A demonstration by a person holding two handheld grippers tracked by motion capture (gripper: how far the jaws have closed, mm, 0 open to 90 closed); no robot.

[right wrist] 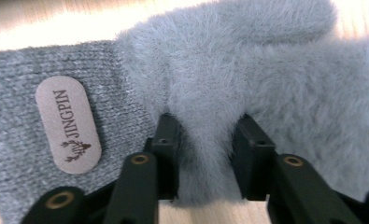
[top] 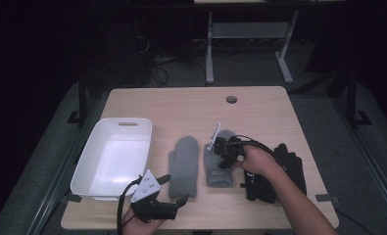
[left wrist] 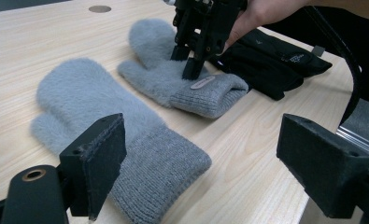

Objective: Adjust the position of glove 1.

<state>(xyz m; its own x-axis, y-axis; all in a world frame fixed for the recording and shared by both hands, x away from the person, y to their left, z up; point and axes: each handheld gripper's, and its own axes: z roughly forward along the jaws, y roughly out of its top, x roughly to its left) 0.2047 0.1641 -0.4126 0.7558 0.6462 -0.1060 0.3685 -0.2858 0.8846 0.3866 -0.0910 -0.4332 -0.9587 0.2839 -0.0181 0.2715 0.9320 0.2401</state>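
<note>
Right hand-held gripper (right wrist: 205, 154) pinching fluffy grey mitten (right wrist: 229, 79), left hand-held gripper (left wrist: 201, 168) released

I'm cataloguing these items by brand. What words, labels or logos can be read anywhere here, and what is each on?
"JINGPIN", with a small emblem under it: on the oval tag on the knit cuff of the grey mitten pinched by the right gripper.
White print on the black gloves: too small to read.
Nothing else legible.

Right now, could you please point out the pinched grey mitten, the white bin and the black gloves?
pinched grey mitten (right wrist: 266, 88), right gripper view, fluffy body.
white bin (top: 85, 156), high view, left wall.
black gloves (top: 291, 164), high view, upper glove.
</note>
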